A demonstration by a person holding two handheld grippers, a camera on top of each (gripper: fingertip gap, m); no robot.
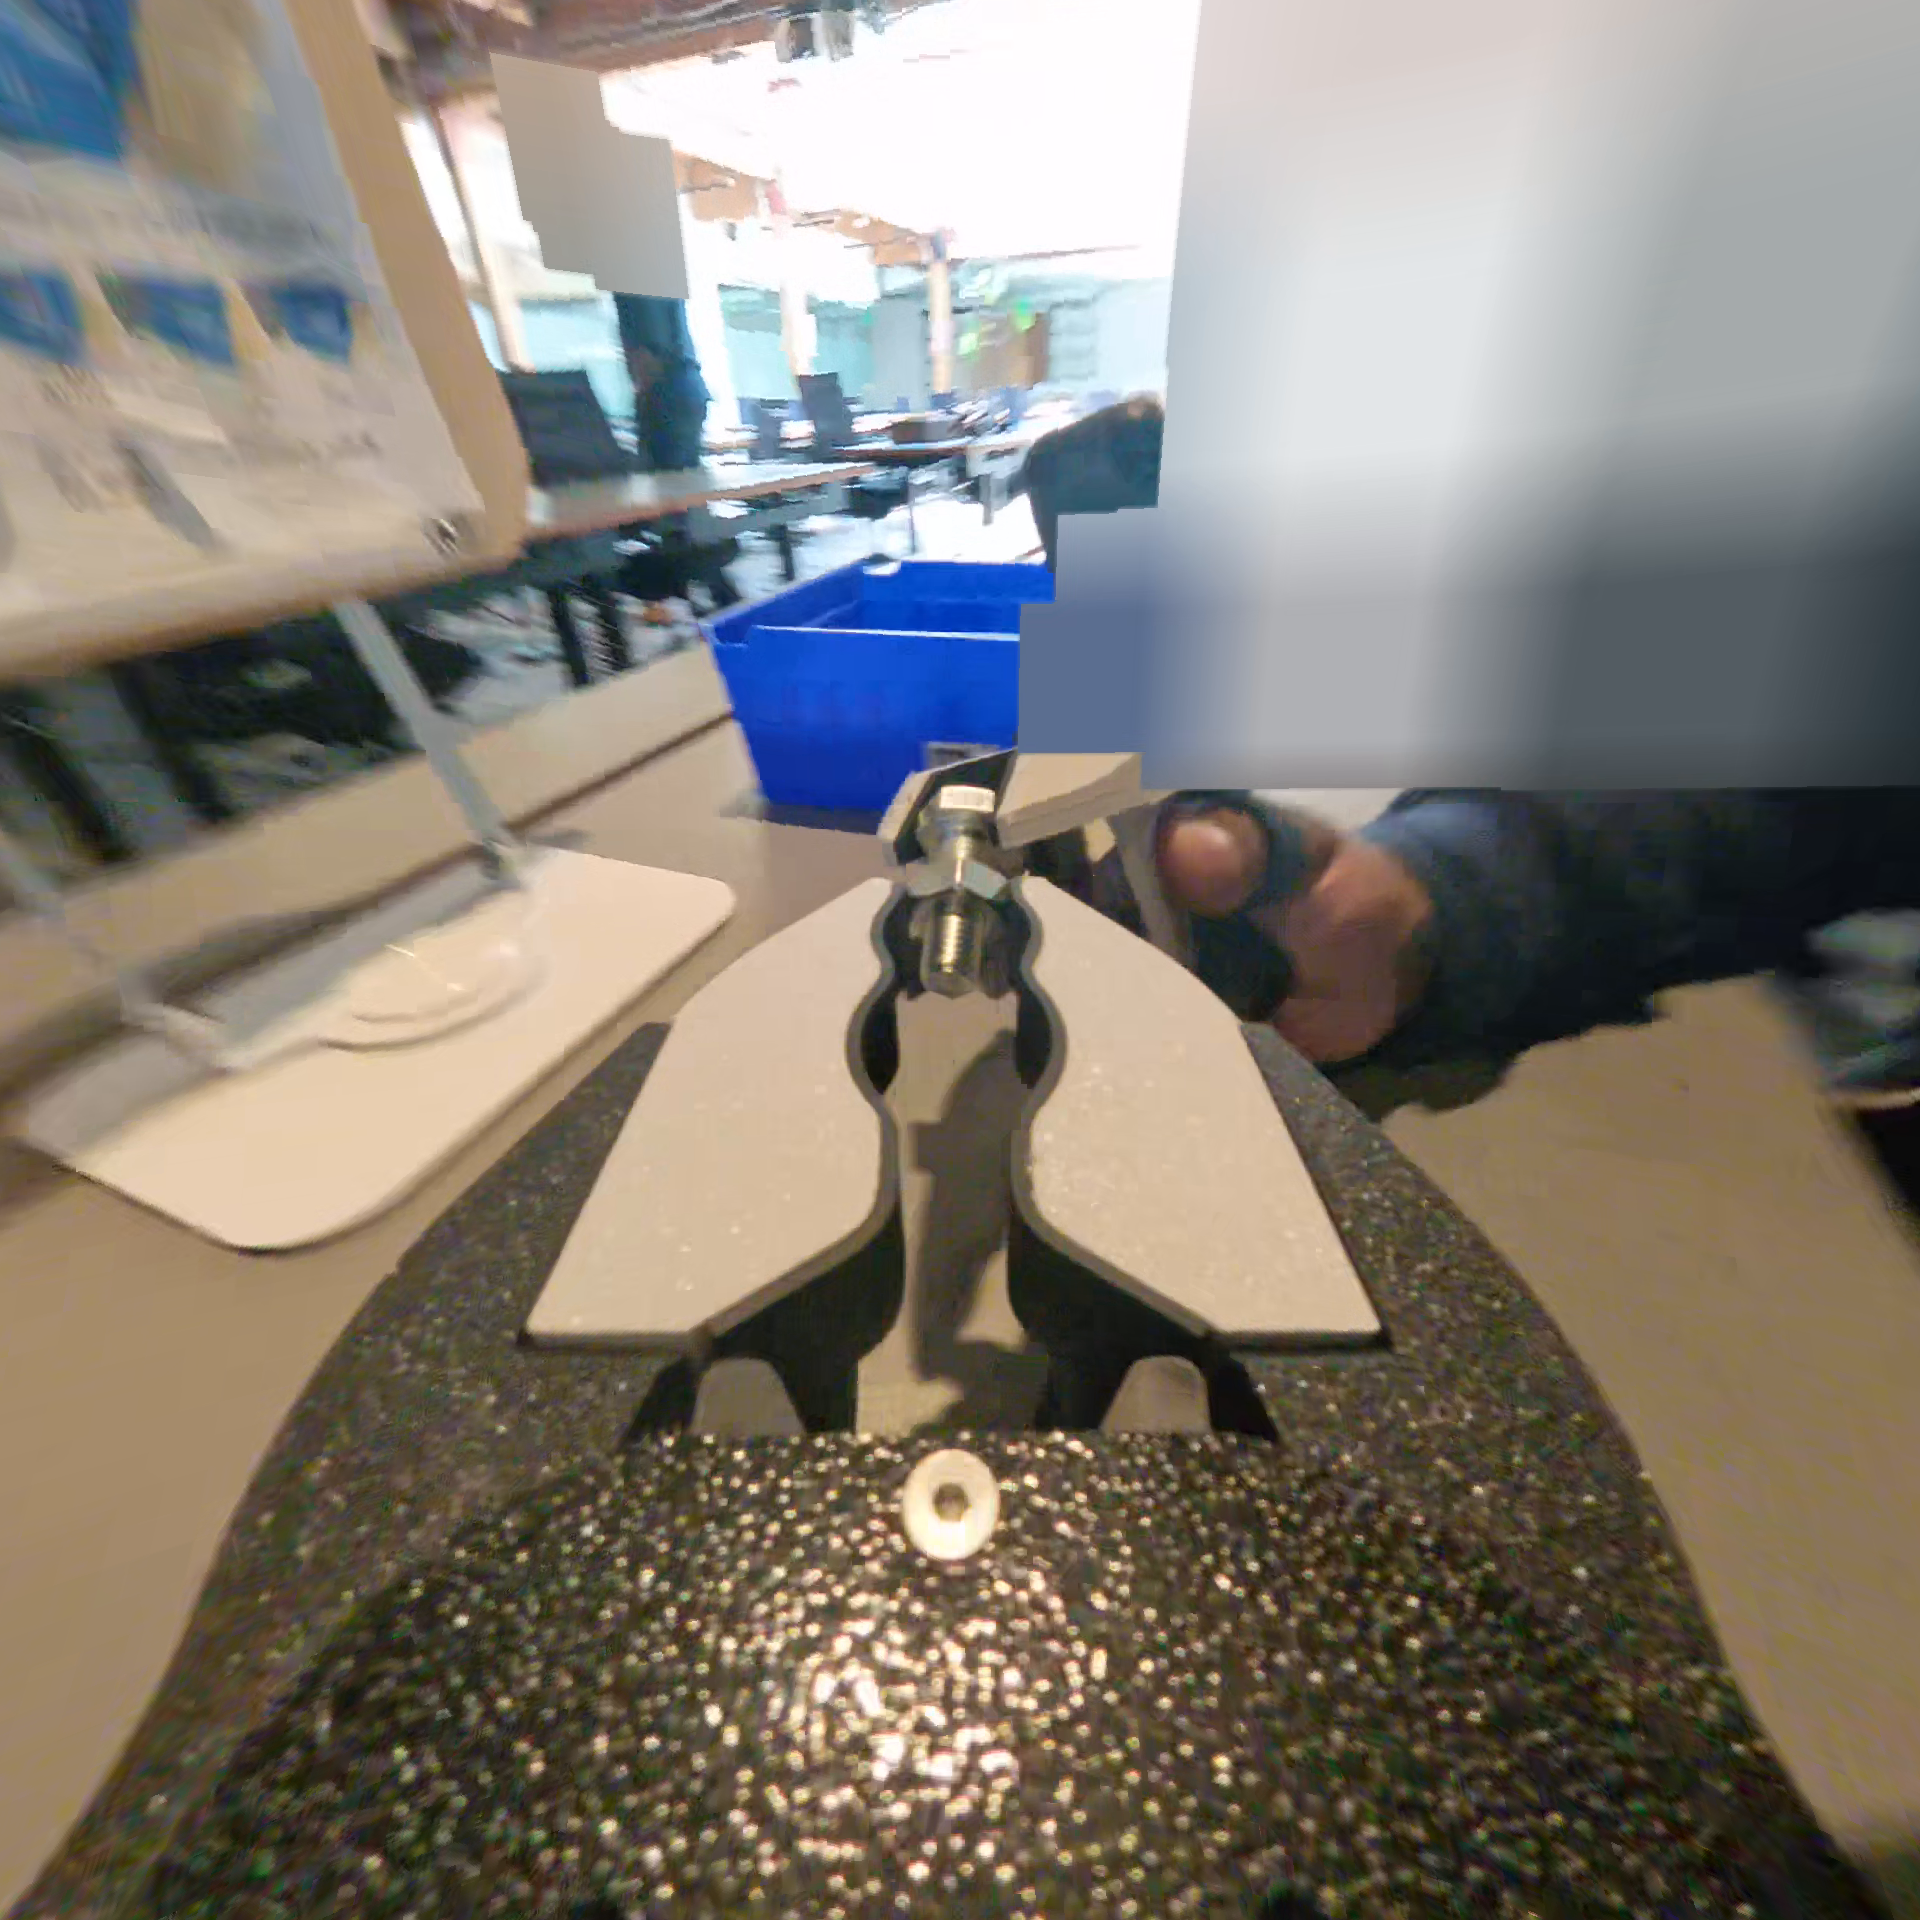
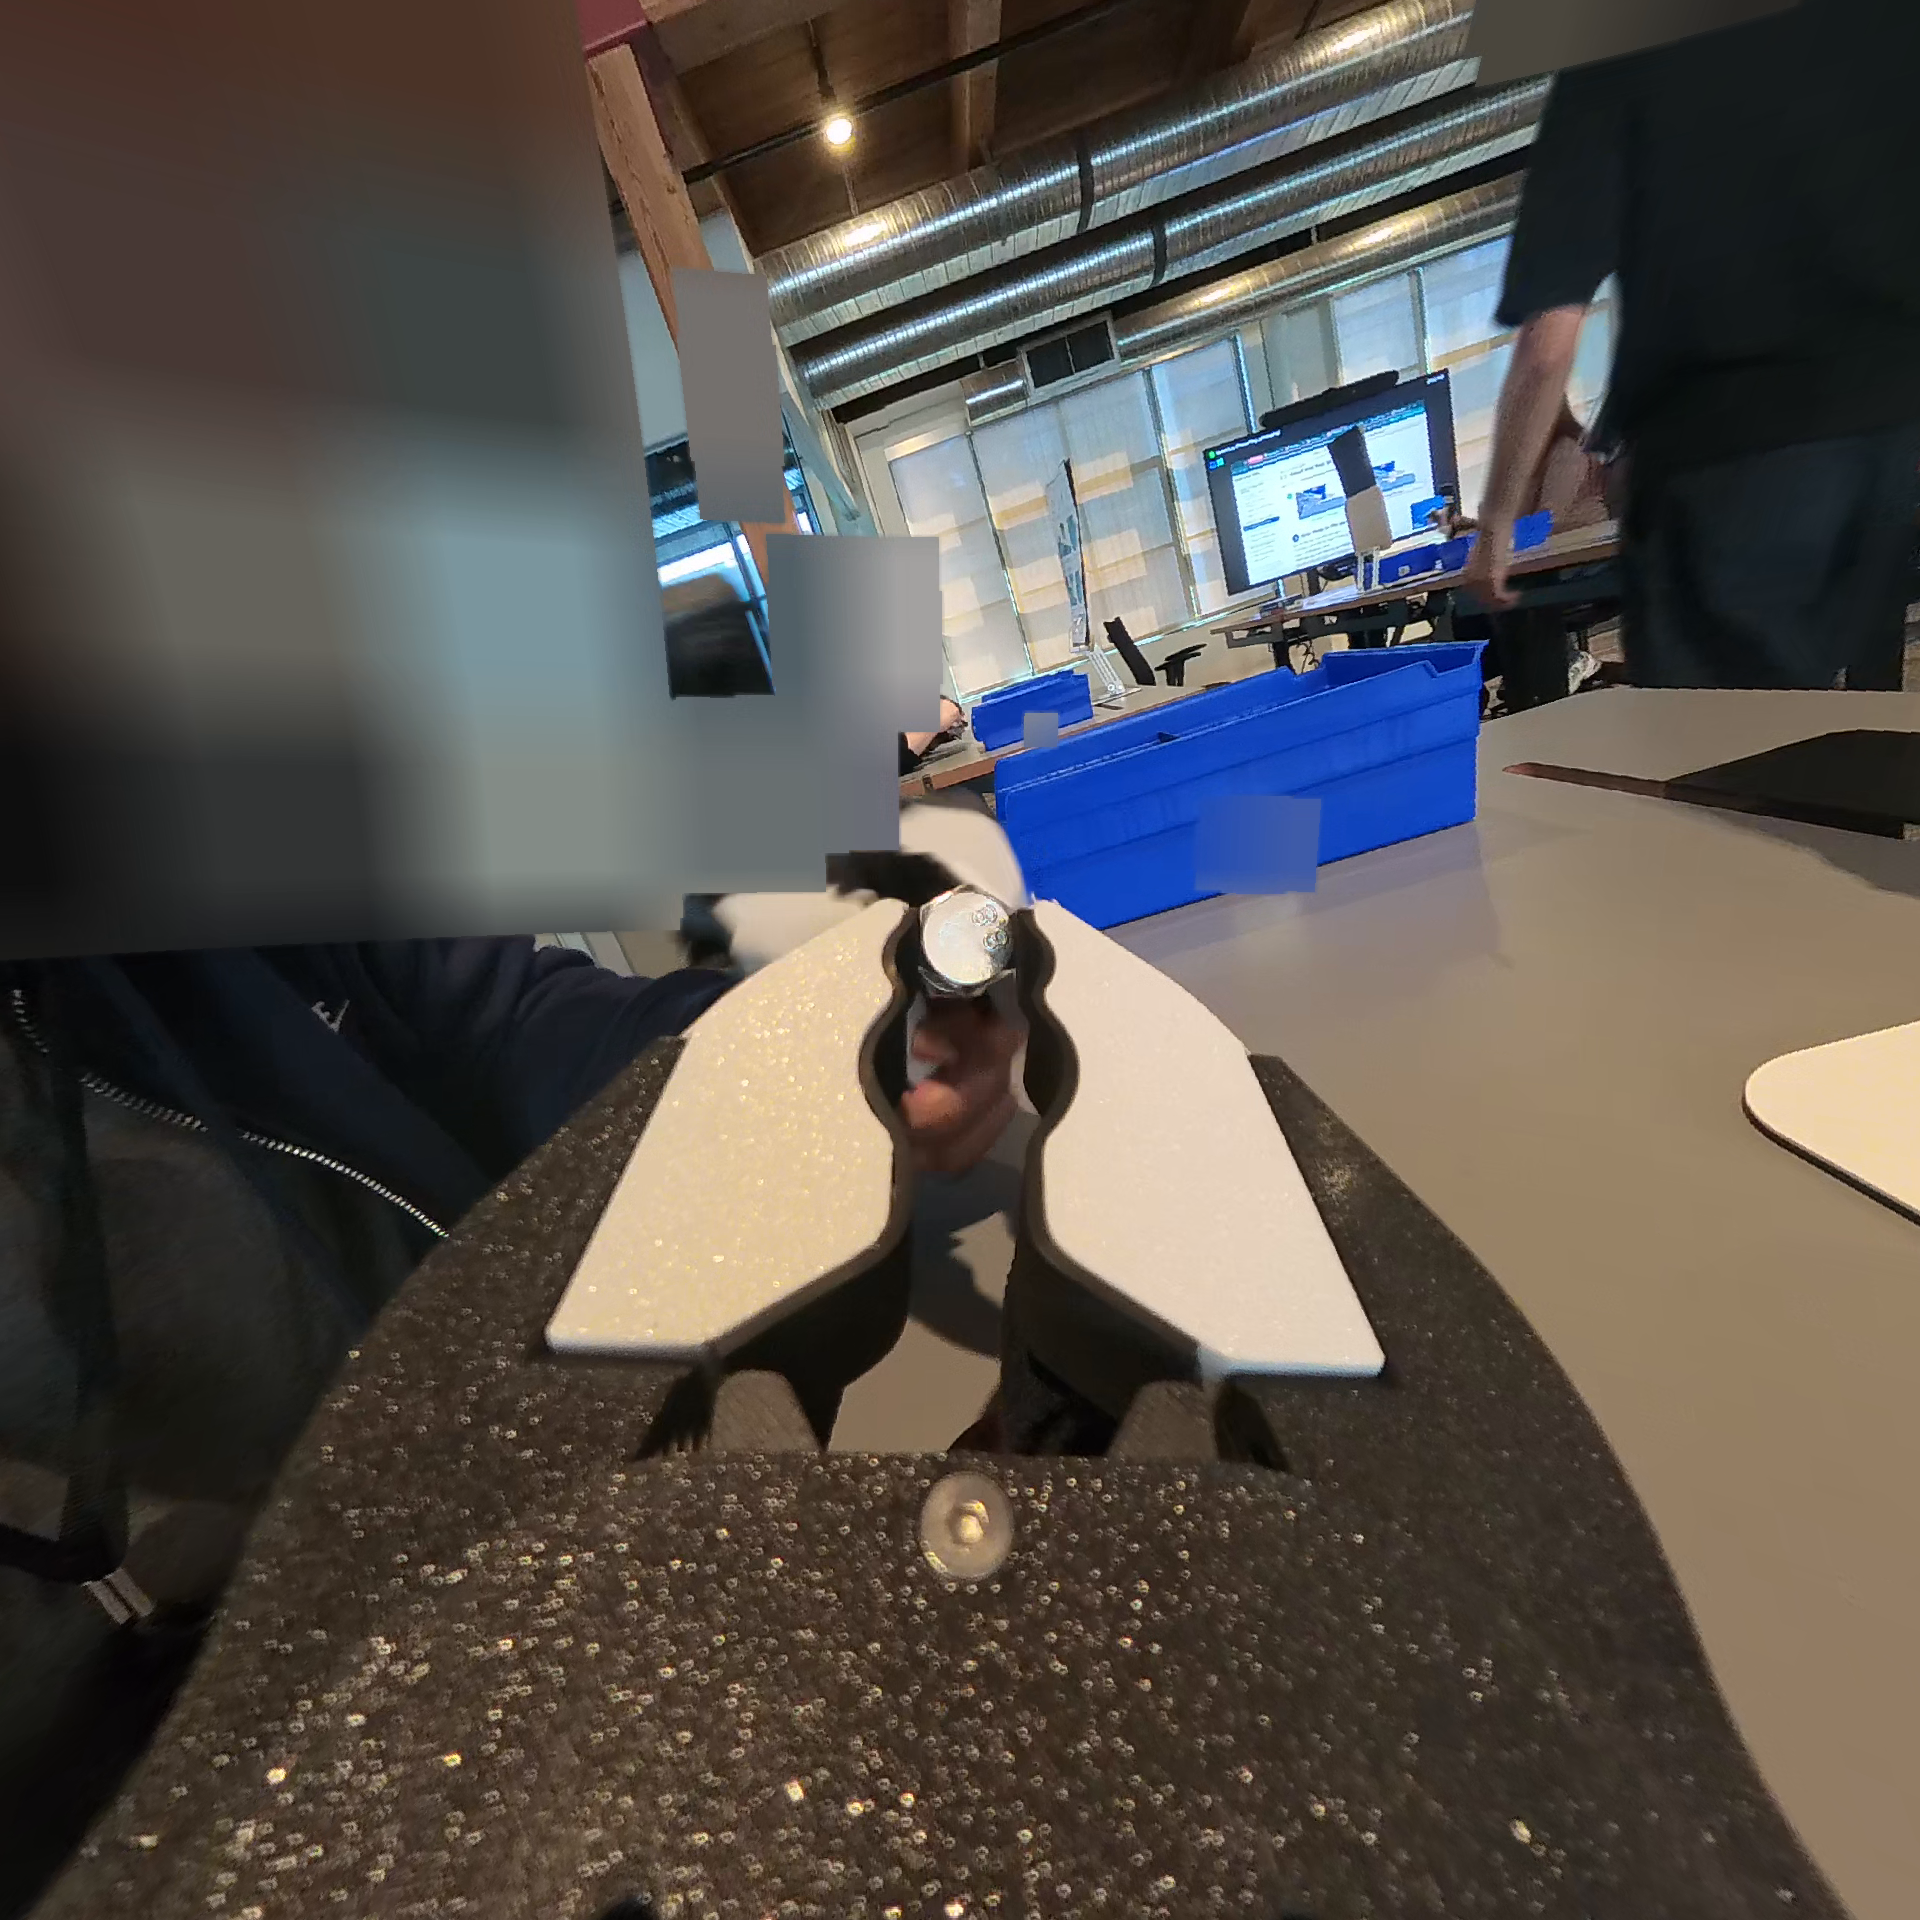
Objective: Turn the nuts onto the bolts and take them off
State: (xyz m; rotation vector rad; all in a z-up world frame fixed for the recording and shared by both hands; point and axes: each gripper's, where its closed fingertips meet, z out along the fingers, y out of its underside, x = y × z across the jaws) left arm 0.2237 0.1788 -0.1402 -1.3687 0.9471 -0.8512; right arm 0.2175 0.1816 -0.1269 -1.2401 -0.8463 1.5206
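my left gripper point(image 1: 956, 914) has its fingers drawn in tight around the nut point(image 1: 954, 881), which sits on the threaded shank of the bolt point(image 1: 951, 935); the free end of the thread points back toward my camera, held up above the grey table point(image 1: 1558, 1195). across from it my right gripper point(image 2: 966, 951) is clamped on the bolt's hex head point(image 2: 964, 940), whose shiny flat face looks straight into that camera. in the left view i can see the far gripper's pale fingertips point(image 1: 1060, 795) pinching the head end, so the two grippers meet nose to nose with the bolt lying between them, roughly level and in the air. a hand point(image 1: 1309, 914) in a dark sleeve holds the right gripper's grip just behind the fingers. a blue bin point(image 1: 873, 686) stands on the table beyond the bolt, and in the right view the blue bin point(image 2: 1247, 769) runs long across the tabletop. to the left a white flat stand base point(image 1: 343, 1070) rests on the table, carrying a tilted board with a printed sheet point(image 1: 187, 312). in the right view a person in dark clothes point(image 2: 1745, 364) stands by another desk, near a lit screen point(image 2: 1330, 478).
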